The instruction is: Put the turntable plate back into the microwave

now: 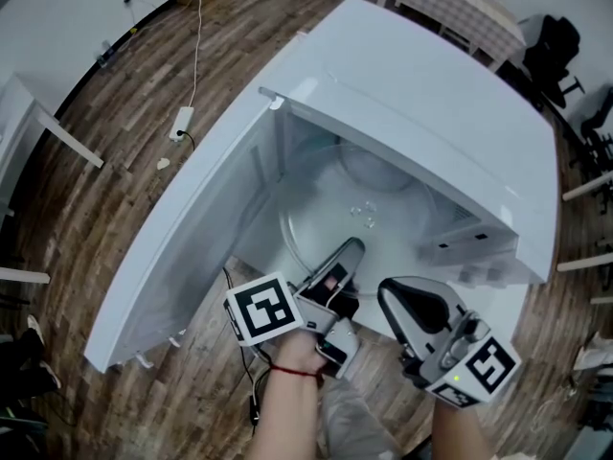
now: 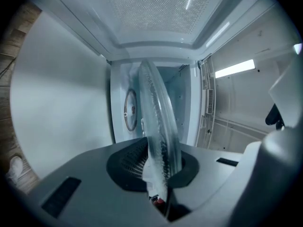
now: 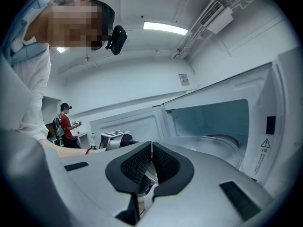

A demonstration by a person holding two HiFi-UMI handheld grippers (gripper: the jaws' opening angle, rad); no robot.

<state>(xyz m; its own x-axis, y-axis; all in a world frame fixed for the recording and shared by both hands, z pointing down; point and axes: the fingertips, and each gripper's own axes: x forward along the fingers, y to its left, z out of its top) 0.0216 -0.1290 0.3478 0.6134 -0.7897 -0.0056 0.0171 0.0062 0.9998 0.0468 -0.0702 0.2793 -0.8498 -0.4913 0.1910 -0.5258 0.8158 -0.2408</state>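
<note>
Clamping the six o'clock rim of the glass turntable plate, the left gripper holds it inside the open microwave, whose door stands out toward nine o'clock, while the right gripper, jaws pressed together on nothing, hovers near the plate's five o'clock.
</note>
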